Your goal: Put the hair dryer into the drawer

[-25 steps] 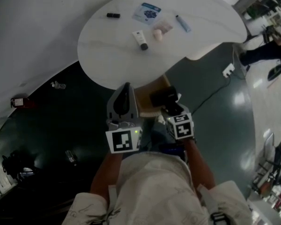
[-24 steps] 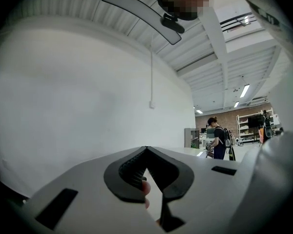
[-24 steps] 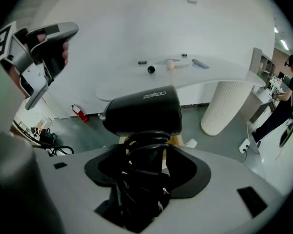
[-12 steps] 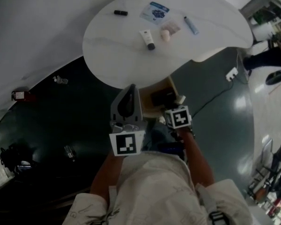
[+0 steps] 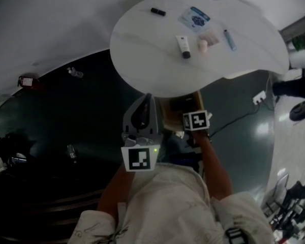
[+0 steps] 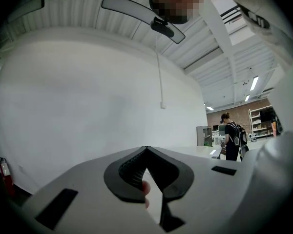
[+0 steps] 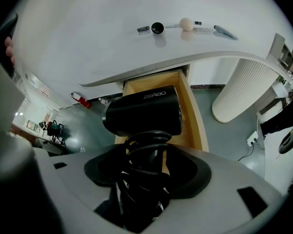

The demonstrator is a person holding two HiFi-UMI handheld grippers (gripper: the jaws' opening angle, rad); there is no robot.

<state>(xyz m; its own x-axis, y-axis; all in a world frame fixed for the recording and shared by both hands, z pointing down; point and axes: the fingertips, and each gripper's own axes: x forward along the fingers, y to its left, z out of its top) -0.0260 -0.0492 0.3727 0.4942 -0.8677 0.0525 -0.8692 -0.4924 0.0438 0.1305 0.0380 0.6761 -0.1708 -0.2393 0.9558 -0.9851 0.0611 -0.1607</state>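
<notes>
One drawer [image 7: 196,115] stands pulled out from beneath the rim of the white table [image 7: 88,38], its light wooden walls and a strip of its wooden floor showing in the right gripper view. Most of its inside is covered by the hair dryer [image 7: 144,110], so what else may lie there cannot be made out. The hair dryer hangs over the open drawer, its barrel lying crosswise between the two side walls; whether it touches the floor cannot be told. It is matte black, with a short, thick barrel bearing pale lettering on top, and its handle is wound round with loops of black cord [image 7: 142,165]. The right gripper [image 7: 145,177] is clamped on that wrapped handle, its jaws pressed against the coils. The left gripper [image 6: 146,151] is raised toward the wall, its jaw tips meeting with nothing held between them. From the head view the dryer is only a dark patch beside the right gripper's marker cube [image 5: 195,120]. On the tabletop lie a tube [image 5: 183,47], a blue packet [image 5: 194,19], a pen [image 5: 230,39] and other small things too small to name.
</notes>
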